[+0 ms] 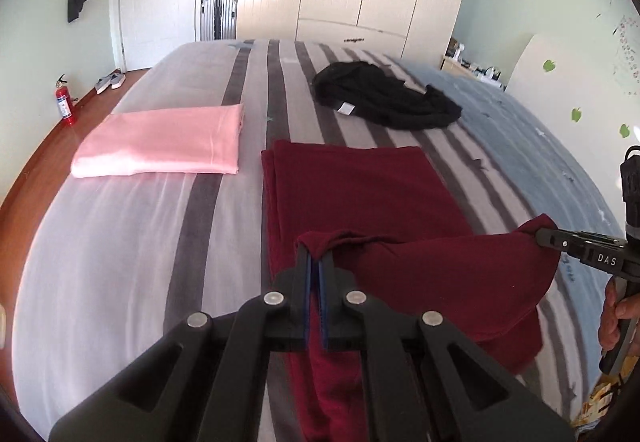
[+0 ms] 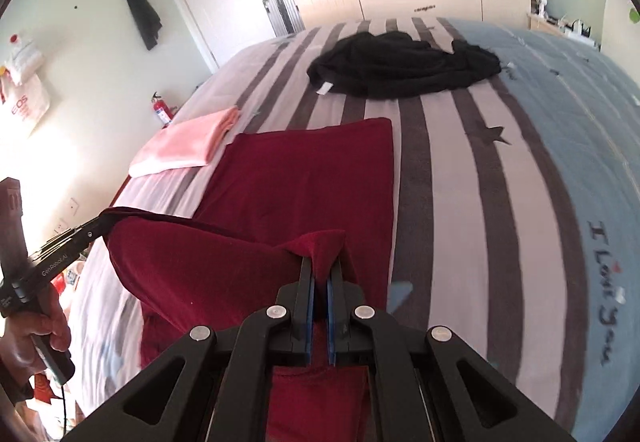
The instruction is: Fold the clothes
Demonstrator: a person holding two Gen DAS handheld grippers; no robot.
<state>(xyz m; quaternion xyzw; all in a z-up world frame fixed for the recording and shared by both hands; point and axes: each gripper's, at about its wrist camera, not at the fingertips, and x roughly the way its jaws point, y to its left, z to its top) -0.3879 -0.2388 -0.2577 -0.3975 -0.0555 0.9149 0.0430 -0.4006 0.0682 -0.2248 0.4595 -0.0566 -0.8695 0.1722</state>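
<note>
A dark red garment (image 1: 360, 193) lies partly folded on the striped bed; it also shows in the right wrist view (image 2: 312, 177). My left gripper (image 1: 317, 260) is shut on its near left corner and holds it raised above the bed. My right gripper (image 2: 321, 266) is shut on the near right corner, also raised; it shows in the left wrist view (image 1: 540, 234) at the right. The left gripper shows in the right wrist view (image 2: 100, 224) at the left. The near edge hangs slack between them over the flat far half.
A folded pink garment (image 1: 160, 141) lies on the bed's left side. A crumpled black garment (image 1: 384, 97) lies further back. The bed (image 1: 120, 242) has grey stripes and a blue part on the right. A wardrobe, door, suitcase and red fire extinguisher (image 1: 65, 101) stand beyond.
</note>
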